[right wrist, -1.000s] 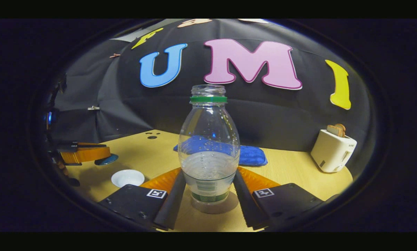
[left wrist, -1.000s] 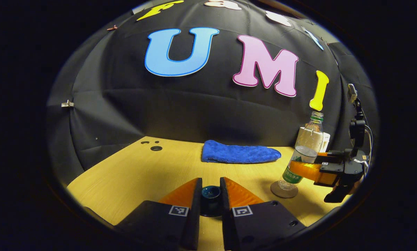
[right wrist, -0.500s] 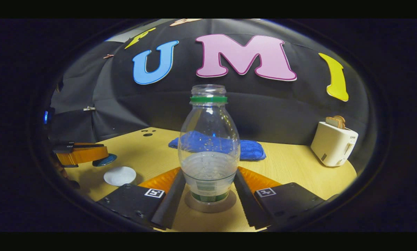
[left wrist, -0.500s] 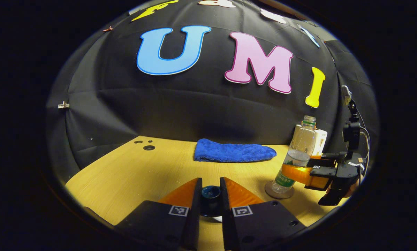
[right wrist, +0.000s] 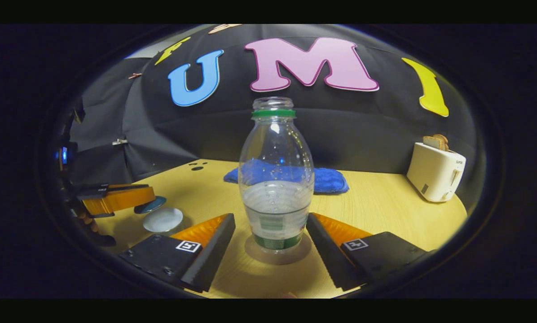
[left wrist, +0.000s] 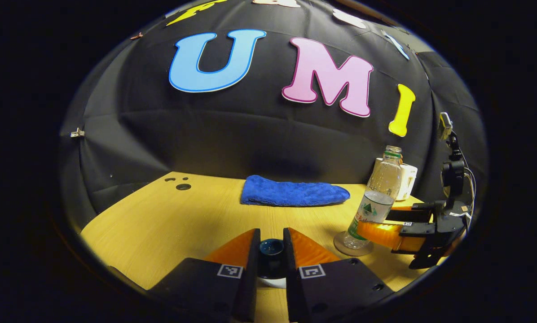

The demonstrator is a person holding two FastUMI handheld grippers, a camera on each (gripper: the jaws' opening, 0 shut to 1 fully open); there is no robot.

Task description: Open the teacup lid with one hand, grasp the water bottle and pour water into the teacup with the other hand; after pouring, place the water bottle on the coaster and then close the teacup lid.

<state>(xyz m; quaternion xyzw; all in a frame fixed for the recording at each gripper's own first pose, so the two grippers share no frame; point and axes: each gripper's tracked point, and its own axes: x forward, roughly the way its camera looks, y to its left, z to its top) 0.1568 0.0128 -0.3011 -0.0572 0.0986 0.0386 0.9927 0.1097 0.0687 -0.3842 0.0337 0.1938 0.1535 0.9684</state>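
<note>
My right claw [right wrist: 270, 251] stands wide, fingers clear of the bottle [right wrist: 275, 179], which sits upright on the coaster [right wrist: 277, 253], cap off and part full. My left claw [left wrist: 271, 260] is pinched on the dark lid [left wrist: 271, 251], just above the white cup [right wrist: 163, 220] (its rim peeks below the lid). To finish well, I should draw the right claw straight back without brushing the bottle, then lower the lid level and centred onto the cup on the worktop [left wrist: 169, 220].

teacup [left wrist: 273, 282] mostly behind left gripper [left wrist: 271, 251]
</note>
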